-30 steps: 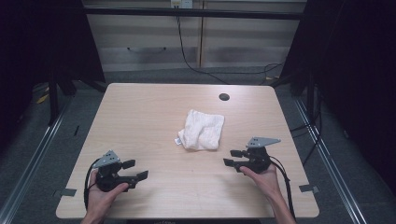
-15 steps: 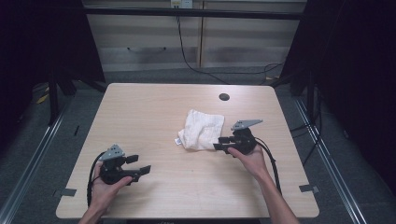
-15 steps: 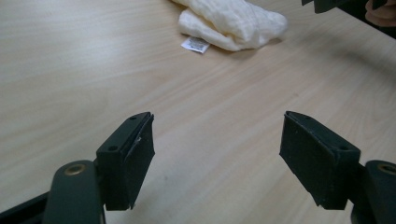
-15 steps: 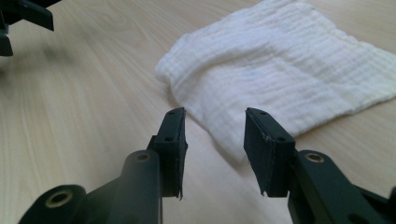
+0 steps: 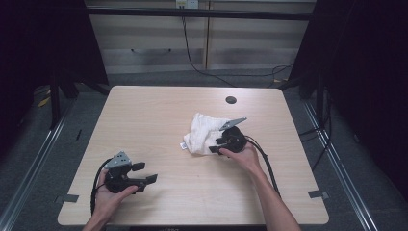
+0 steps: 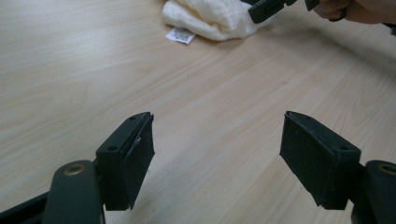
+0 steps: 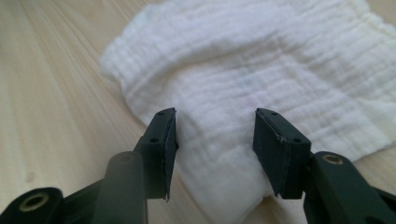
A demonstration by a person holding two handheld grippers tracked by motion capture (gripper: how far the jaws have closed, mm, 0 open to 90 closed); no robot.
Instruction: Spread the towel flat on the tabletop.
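The wooden table (image 5: pixel 159 120) spreads out under me, and the white muslin cloth (image 5: pixel 202 137) lies crumpled a little right of its middle, its label (image 6: pixel 180 35) poking out at the near-left corner. My right gripper (image 7: pixel 215 140) sits over the cloth's near edge; its jaws have just been widening and stand spread, cloth between them but not pinched. My left gripper (image 6: pixel 217 149) hangs spread over bare wood, well apart from the cloth. If I close now, I reckon I might catch only the top layer, and the cloth would drag or unfold unevenly.
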